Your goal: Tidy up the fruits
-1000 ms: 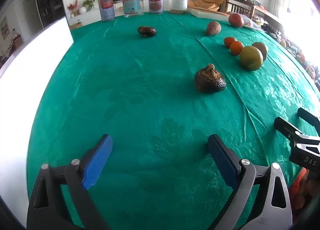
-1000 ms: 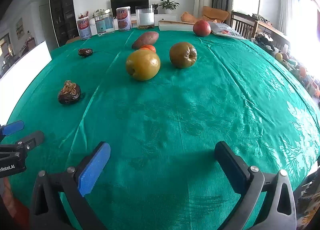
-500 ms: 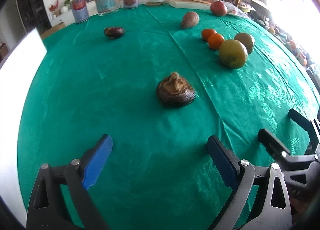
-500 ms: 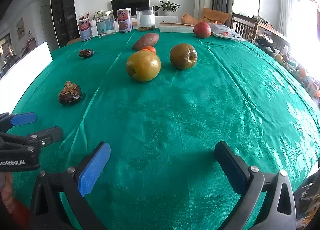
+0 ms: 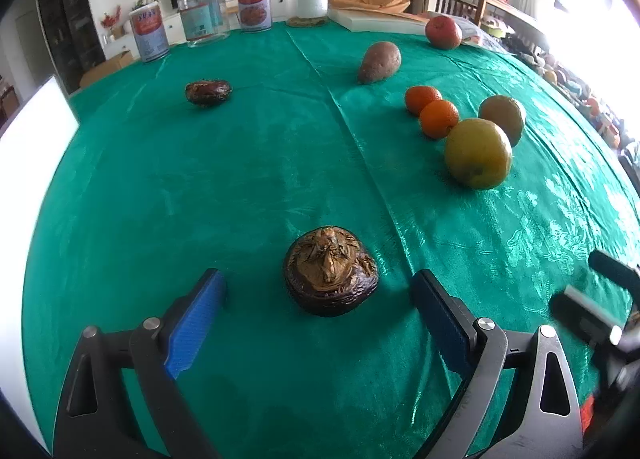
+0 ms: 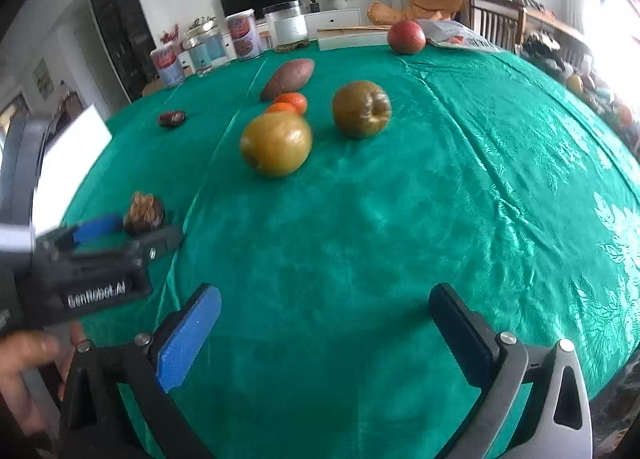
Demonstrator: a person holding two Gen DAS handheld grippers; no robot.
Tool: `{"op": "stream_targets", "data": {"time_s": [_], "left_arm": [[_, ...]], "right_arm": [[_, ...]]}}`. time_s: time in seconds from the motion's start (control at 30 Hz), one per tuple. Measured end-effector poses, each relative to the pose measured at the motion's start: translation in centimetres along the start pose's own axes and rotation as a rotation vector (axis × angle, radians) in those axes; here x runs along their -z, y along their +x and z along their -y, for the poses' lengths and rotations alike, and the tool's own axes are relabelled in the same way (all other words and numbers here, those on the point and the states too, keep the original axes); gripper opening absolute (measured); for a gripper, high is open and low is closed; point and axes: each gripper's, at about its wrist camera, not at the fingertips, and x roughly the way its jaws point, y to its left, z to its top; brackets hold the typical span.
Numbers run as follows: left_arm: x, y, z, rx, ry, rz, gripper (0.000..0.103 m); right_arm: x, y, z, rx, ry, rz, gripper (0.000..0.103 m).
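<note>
A dark brown wrinkled fruit (image 5: pixel 331 278) lies on the green tablecloth (image 5: pixel 240 179), right between the tips of my open left gripper (image 5: pixel 320 293), untouched. It also shows in the right wrist view (image 6: pixel 143 212), where the left gripper (image 6: pixel 124 231) reaches around it. Farther right lie a yellow-green apple (image 5: pixel 478 153), a brownish pear (image 5: pixel 503 118), two oranges (image 5: pixel 434 111), a sweet potato (image 5: pixel 379 61) and a red apple (image 5: pixel 443 32). A second dark fruit (image 5: pixel 208 92) lies far left. My right gripper (image 6: pixel 324 307) is open and empty over bare cloth.
Cans and jars (image 5: pixel 248 3) stand along the table's far edge, beside a flat white box (image 5: pixel 376 22). A white panel (image 5: pixel 36 123) stands off the table's left side. Chairs and clutter lie beyond the right edge.
My left gripper has moved forward and right until the near dark fruit sits between its fingers. The right gripper has stayed nearly still, tilting slightly.
</note>
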Motion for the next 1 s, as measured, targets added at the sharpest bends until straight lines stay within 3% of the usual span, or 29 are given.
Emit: {"op": "stream_targets", "data": {"time_s": [0.17,0.23,0.33,0.4,0.5,0.6,0.77,0.87,1.0], "left_arm": [[0.2,0.0,-0.6,-0.011,-0.011,0.006,0.096],[0.2,0.0,-0.6,-0.015,-0.012,0.011,0.096],[0.2,0.0,-0.6,-0.016,-0.014,0.015,0.096],[0.3,0.0,-0.6,-0.016,-0.014,0.015,0.096],[0.3,0.0,-0.6,-0.016,-0.014,0.015,0.096],[0.2,0.0,-0.6,-0.016,-0.014,0.015,0.096],[0.3,0.0,-0.6,-0.016,-0.014,0.015,0.096],[0.2,-0.1,-0.6,-0.015,-0.014,0.016,0.096],[0.2,-0.1,-0.6,-0.014,-0.012,0.016,0.096]], "right_arm": [[-6.3,0.9,4.0,-0.003,0.037,0.01,0.094],[-9.2,1.4,4.0,-0.015,-0.021,0.008,0.085],[-13.9,2.6,2.0,-0.053,-0.161,-0.007,0.084],[-16.4,4.6,0.4,-0.125,-0.195,-0.087,0.074],[-19.1,8.6,-2.0,-0.185,-0.192,-0.249,0.069],[-19.6,12.2,-4.2,-0.158,-0.208,-0.369,0.065],[-19.1,15.8,-5.5,-0.098,-0.201,-0.501,0.034],[-19.6,15.6,-5.6,-0.098,-0.187,-0.468,0.033],[-20.8,13.1,-3.6,-0.068,-0.166,-0.354,0.033]]}}
